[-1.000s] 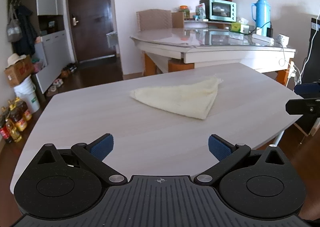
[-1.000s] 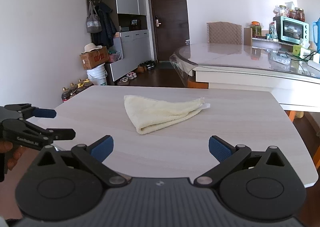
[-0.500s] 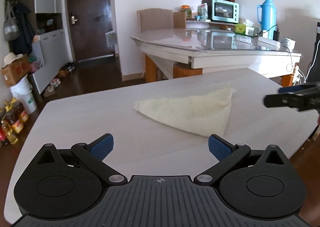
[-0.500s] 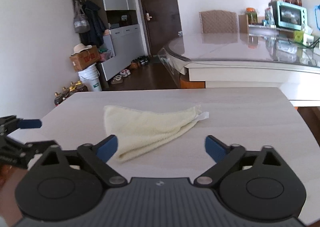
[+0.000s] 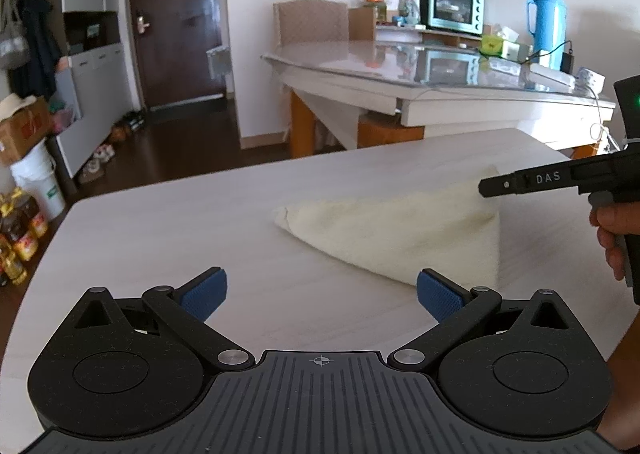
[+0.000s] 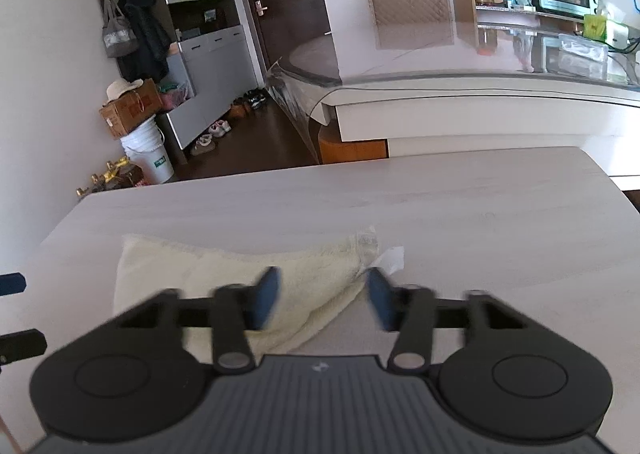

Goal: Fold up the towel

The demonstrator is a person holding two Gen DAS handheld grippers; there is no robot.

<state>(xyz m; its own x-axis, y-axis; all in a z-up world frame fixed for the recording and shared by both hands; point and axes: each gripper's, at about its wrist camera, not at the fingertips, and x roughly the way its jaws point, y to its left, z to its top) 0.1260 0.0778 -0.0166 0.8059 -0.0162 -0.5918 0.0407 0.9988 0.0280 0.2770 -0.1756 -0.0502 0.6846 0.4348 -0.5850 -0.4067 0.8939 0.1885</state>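
A cream towel (image 5: 404, 236) lies folded into a triangle on the pale wooden table (image 5: 200, 221). My left gripper (image 5: 322, 292) is open and empty, low over the table just short of the towel's near edge. My right gripper (image 6: 322, 300) is partly closed and blurred with motion, its blue pads either side of the towel's (image 6: 224, 278) right corner near the white label (image 6: 394, 258), with a gap still between them. The right gripper also shows from the side in the left wrist view (image 5: 532, 181), over the towel's right tip.
A second glass-topped table (image 5: 420, 69) stands behind, with a toaster oven (image 5: 450, 9) and a blue thermos (image 5: 546, 25). A chair (image 5: 312, 21) stands at its far side. Bottles (image 5: 18, 230), a bucket (image 5: 38, 183) and boxes stand on the floor at left.
Both grippers have moved forward to the towel. My right gripper has dropped onto the towel's right corner and its jaws have narrowed from wide open. The left stays open.
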